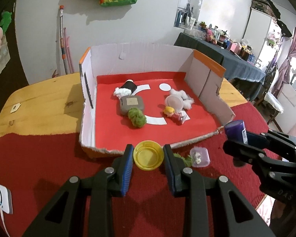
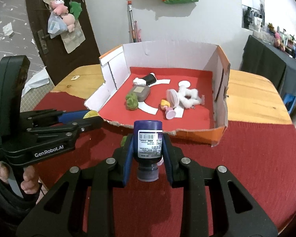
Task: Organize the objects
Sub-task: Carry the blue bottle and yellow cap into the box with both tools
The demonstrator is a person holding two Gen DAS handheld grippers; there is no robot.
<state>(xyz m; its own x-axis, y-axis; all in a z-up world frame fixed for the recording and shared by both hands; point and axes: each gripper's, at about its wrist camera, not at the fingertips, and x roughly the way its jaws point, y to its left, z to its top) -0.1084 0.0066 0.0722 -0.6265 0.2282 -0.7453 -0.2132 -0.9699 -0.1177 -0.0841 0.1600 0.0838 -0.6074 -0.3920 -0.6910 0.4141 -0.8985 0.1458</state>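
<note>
My left gripper is shut on a round yellow lid, held just before the torn front edge of the open cardboard box. My right gripper is shut on a purple bottle, cap towards me, held above the red cloth in front of the box. The bottle also shows in the left wrist view. Inside the box on its red floor lie a grey case, a green fluffy ball, a small blonde doll, white fluff and a black-and-white roll.
A small clear plastic box and a green scrap lie on the red cloth right of my left gripper. A white device with a cable sits at the left edge. The wooden table extends behind.
</note>
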